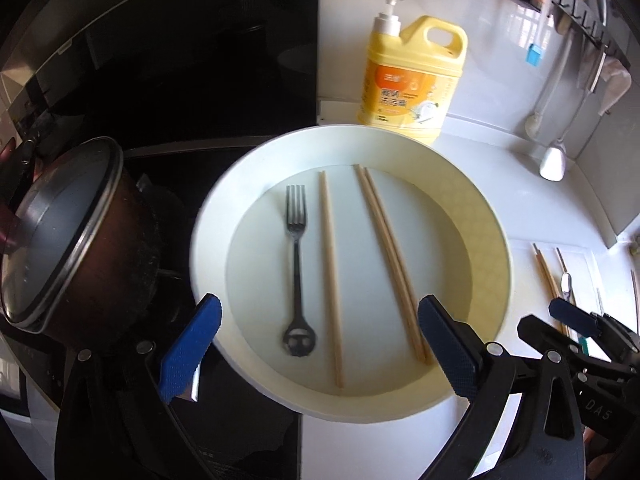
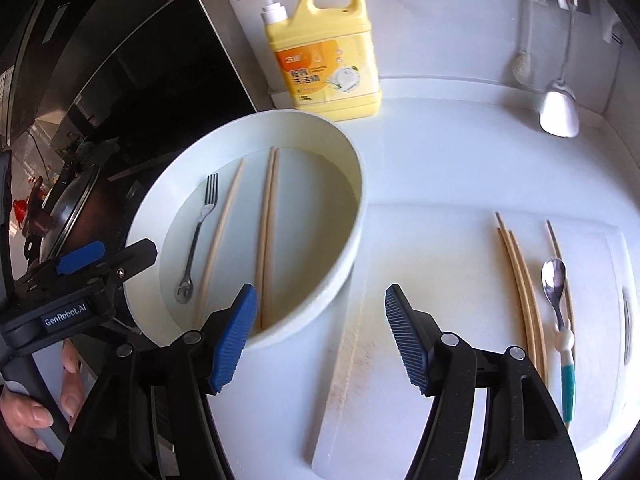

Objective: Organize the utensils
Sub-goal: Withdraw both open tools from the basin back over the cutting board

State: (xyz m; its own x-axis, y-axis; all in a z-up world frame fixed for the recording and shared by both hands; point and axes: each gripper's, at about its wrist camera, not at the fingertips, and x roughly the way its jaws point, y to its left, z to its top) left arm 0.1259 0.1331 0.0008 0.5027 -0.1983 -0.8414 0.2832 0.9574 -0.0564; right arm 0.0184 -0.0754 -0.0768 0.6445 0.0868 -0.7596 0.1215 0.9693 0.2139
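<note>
**A:** Nearest us, our left gripper [image 1: 320,344] hangs over the near rim of the round white plastic basin [image 1: 208,240], blue pads spread wide with nothing pressed between them.

**B:** Agreed. Our right gripper [image 2: 322,336] has its jaws apart too, empty, above the white cutting board [image 2: 420,280] just outside the basin's wall. A hand [image 2: 36,400] at eight o'clock in that view grips the left tool's handle.

**A:** Inside the basin we see a dark steel fork [image 1: 296,264] with a round pierced handle end, tines toward twelve o'clock. Beside it, toward three o'clock, lies a single pale wooden chopstick [image 1: 330,276], then a pair of wooden chopsticks [image 1: 390,256] touching each other, slanted from twelve toward five o'clock.

**B:** On the board at three o'clock of our right view lie more loose wooden chopsticks [image 2: 520,280], with a steel spoon with a white and teal handle [image 2: 558,308] resting among them.

**A:** At nine o'clock of our left view sits a dark brown pot with a glass lid [image 1: 68,240], on the black stove.

**B:** Farther off, at twelve o'clock behind the basin, stands the yellow pump bottle of dish soap [image 2: 324,52] on the white counter [image 2: 440,152]. At two o'clock a white ladle [image 2: 560,108] hangs against the wall.
</note>
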